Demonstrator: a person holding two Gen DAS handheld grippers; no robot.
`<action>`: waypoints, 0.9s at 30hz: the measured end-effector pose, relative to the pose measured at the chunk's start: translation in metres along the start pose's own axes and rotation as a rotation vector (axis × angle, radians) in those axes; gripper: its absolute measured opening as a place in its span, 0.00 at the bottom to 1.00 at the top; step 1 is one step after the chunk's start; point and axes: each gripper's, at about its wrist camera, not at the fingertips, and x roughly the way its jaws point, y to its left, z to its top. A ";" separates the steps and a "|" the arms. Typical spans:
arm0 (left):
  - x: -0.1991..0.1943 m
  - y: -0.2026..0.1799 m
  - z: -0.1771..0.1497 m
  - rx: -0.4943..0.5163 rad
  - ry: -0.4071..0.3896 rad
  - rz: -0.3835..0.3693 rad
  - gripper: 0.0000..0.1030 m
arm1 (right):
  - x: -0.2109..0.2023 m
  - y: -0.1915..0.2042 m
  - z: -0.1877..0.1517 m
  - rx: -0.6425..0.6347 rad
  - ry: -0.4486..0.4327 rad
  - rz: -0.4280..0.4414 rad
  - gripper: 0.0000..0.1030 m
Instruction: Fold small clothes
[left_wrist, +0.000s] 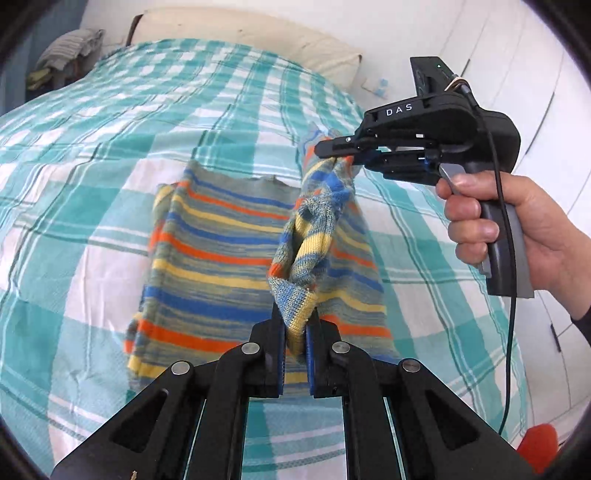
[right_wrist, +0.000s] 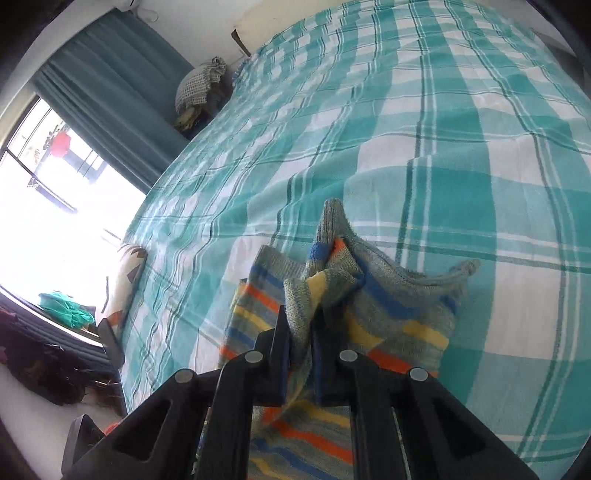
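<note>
— What is seen at the far left?

— In the left wrist view, a heap of grey striped laundry (left_wrist: 72, 50) is seen beyond the bed's far left corner. In the right wrist view, a bright window (right_wrist: 55, 177) and a teal pleated curtain (right_wrist: 110, 85) are shown at the left, with a checked grey bundle (right_wrist: 201, 83) beside the curtain.

— And what is spread in the middle?

— A teal and white checked bedspread (left_wrist: 92, 129) is laid over the bed, and a cream pillow (left_wrist: 236, 33) is set at its far end. A small knitted garment striped in grey, blue, yellow and orange (left_wrist: 210, 251) is spread on the bedspread, its left part lying flat and its right edge lifted off the bed.

— How is the left gripper (left_wrist: 295, 332) held?

— It is clamped on a bunched fold at the garment's near edge; the knit is pinched between its blue pads.

— And further right?

— The right gripper (left_wrist: 338, 149), a black handheld unit, is closed on the garment's far raised corner, and the fabric is hung twisted between the two grippers. Its handle is gripped by a bare hand (left_wrist: 491, 221). In the right wrist view, the knit is seen squeezed between the jaws of that gripper (right_wrist: 301, 328), with a grey corner poking up beyond them.
</note>
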 end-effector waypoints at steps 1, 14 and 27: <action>0.006 0.011 0.001 -0.022 0.006 0.022 0.07 | 0.018 0.013 0.001 -0.011 0.006 -0.004 0.10; -0.048 0.069 -0.014 -0.140 -0.043 0.066 0.78 | -0.008 0.042 -0.070 -0.131 -0.098 -0.080 0.56; -0.003 0.084 -0.003 -0.113 0.134 0.254 0.71 | 0.003 0.054 -0.207 -0.236 0.011 -0.310 0.64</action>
